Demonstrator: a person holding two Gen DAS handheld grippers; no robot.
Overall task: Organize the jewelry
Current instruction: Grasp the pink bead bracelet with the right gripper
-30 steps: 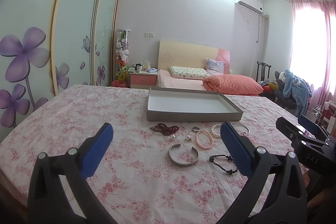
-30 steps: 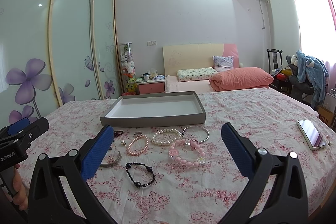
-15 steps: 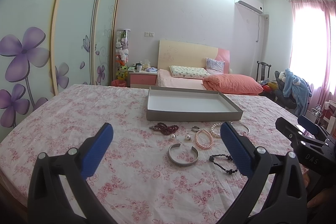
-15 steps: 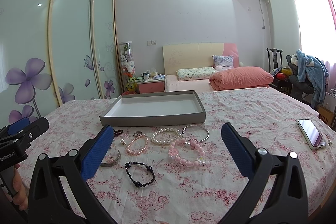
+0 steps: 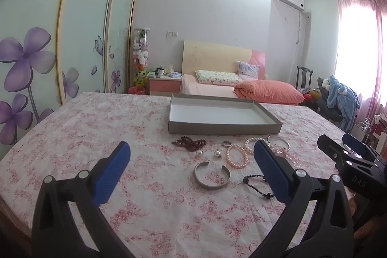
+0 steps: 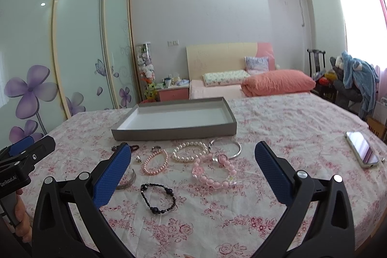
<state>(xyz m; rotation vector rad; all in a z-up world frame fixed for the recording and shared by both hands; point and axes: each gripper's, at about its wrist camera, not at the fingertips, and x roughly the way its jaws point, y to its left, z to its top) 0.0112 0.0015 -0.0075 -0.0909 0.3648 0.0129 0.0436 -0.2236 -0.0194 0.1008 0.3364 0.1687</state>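
Observation:
Several pieces of jewelry lie on a floral cloth in front of an empty grey tray (image 5: 225, 128) (image 6: 174, 133). A silver cuff (image 5: 212, 175), a dark red bead strand (image 5: 189, 143), a pink pearl bracelet (image 6: 154, 162), a white pearl bracelet (image 6: 189, 152), a chunky pink bead bracelet (image 6: 214, 172), a black bead bracelet (image 6: 158, 197) and a silver bangle (image 6: 227, 148) are spread out. My left gripper (image 5: 191, 173) is open and empty, just before the cuff. My right gripper (image 6: 193, 173) is open and empty above the pink beads.
A phone (image 6: 361, 149) lies on the cloth at the right. Two loose pearl pieces (image 5: 208, 153) sit near the red strand. A bed with a coral pillow (image 5: 268, 91) stands behind the table; sliding wardrobe doors (image 5: 72, 28) are to the left.

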